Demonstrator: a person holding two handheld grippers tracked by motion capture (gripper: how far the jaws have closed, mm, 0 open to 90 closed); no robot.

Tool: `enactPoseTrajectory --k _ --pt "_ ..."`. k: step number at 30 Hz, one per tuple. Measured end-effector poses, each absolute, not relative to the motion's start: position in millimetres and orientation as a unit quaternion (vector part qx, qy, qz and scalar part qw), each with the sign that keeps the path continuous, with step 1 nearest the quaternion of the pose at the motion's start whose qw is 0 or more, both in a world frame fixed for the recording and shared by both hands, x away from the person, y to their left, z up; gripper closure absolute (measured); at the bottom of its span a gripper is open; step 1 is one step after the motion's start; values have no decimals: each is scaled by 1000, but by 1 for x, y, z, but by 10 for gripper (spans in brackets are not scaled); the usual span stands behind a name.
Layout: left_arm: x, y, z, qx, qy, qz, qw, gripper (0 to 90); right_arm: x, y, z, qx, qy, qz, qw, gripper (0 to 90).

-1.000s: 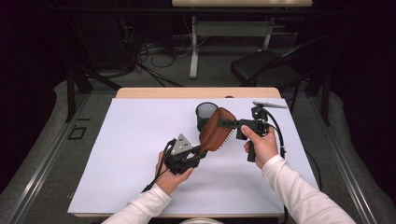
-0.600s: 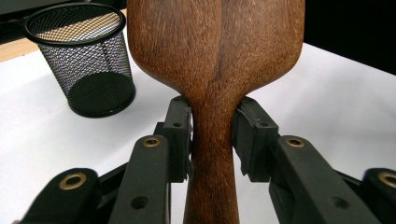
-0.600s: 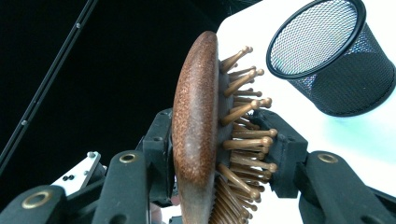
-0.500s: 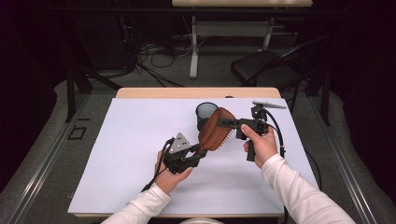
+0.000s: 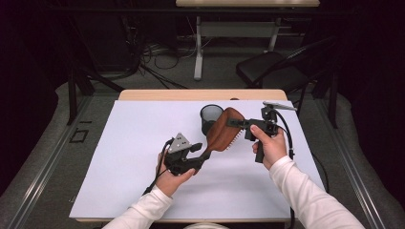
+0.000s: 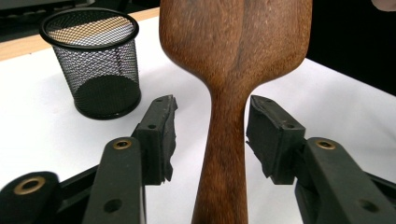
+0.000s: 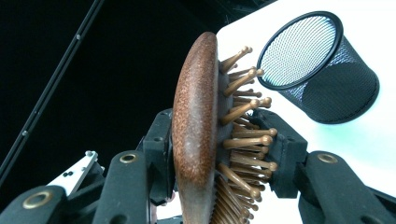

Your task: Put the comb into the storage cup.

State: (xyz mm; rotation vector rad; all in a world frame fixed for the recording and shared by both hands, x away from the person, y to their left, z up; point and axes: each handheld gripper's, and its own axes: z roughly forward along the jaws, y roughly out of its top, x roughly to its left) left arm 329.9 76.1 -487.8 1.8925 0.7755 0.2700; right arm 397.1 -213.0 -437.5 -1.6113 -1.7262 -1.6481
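Gripping the head of the brown wooden paddle hairbrush (image 5: pixel 223 131), the right tool (image 5: pixel 239 123) holds it above the white tabletop (image 5: pixel 119 157), near the black mesh cup (image 5: pixel 210 117). The left tool (image 6: pixel 211 135) has just been opening; the handle stands between its pads, untouched. Both forearms reach forward.

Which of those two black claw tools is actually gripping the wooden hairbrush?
The right gripper: its jaws clamp the hairbrush head. The left gripper has just been opening; gaps flank the handle.

White sleeves (image 5: pixel 305 191), black tongs (image 5: pixel 198 155), brass rivets
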Motion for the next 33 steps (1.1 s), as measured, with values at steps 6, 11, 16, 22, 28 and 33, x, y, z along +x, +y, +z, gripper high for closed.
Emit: enactPoseTrajectory --k 6,11,16,22,28,33 --pt "335 80 -486 783 333 97 517 449 400 -220 -437 -560 -583 -574 129 520" --pt "340 85 -484 778 340 90 521 408 402 -225 -436 -564 -580 -575 123 520" --pt "345 89 -482 773 352 90 521 356 402 -228 -435 -564 -579 -576 120 520" --pt "351 96 -482 767 360 102 521 327 403 -230 -434 -565 -582 -573 118 519" --pt "357 103 -481 766 357 119 521 326 405 -231 -432 -566 -579 -576 114 519" --pt "358 108 -479 765 367 134 512 321 408 -230 -429 -568 -580 -573 111 519"
